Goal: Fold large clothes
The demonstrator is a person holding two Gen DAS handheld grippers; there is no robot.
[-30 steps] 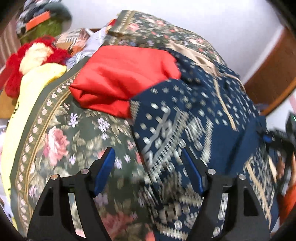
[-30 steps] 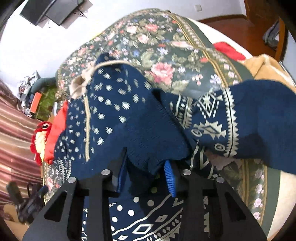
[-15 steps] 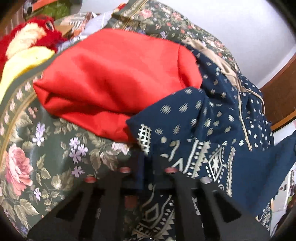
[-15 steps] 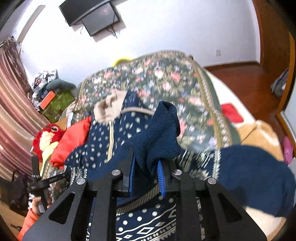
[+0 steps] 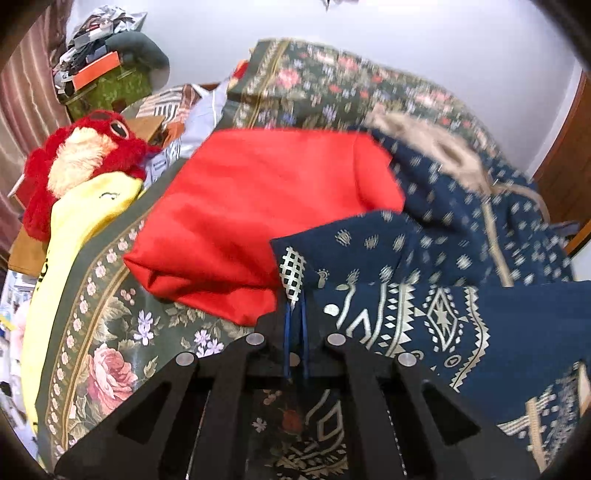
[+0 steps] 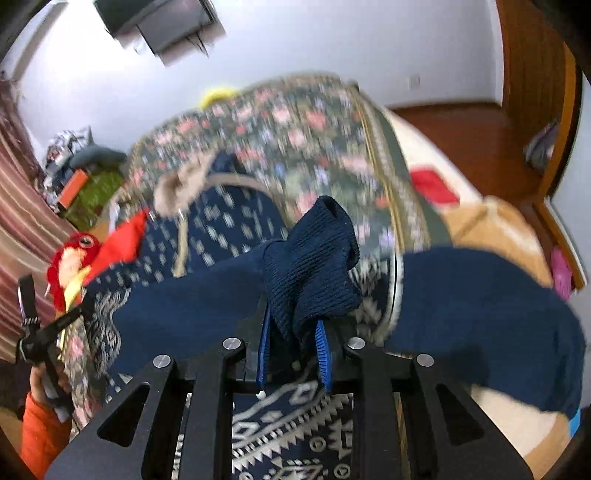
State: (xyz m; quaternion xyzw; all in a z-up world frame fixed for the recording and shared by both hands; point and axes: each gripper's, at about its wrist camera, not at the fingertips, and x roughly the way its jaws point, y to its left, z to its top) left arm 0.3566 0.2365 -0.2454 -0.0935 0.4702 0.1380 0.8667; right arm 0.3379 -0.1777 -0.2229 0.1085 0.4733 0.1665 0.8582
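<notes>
**Navy patterned sweater pinched at two points over a floral bedspread**

Left gripper (image 5: 294, 325), nearest the lens: blue pads pressed almost together, clenched on a thin edge of the navy sweater (image 5: 498, 332) where a cream lattice patch meets the hem; little fabric shows between the pads; its jaws have just been closing. Right gripper (image 6: 291, 350): blue pads nipped onto a bunched ribbed cuff of the same sweater (image 6: 314, 266), which stands up in a dark knitted lump above the jaws; its jaws have just been opening a little, the cuff still pressed between them.

Sweater: dark navy knit, cream geometric bands (zigzags, diamonds, dots) across the body, small cream flecks higher up, a tan collar or trim at the far end; it lies rumpled across the floral bedspread (image 5: 110, 354), one sleeve stretched right in the right wrist view.

Beside it, touching its left edge: a folded red garment (image 5: 258, 214); further left a yellow plush (image 5: 74, 229) and a red plush toy (image 5: 85, 158) at the bed's edge; beyond, a green box (image 5: 110, 88) with clutter on top.

Hard to read: far bedspread and collar smeared by motion blur; the sweater's full outline cut off by both frames; the other gripper (image 6: 44, 325), at the right wrist view's left edge, is dark and small, with an orange sleeve (image 6: 40, 435) below it; a wall-mounted screen (image 6: 162, 26) partly cropped at the top.
</notes>
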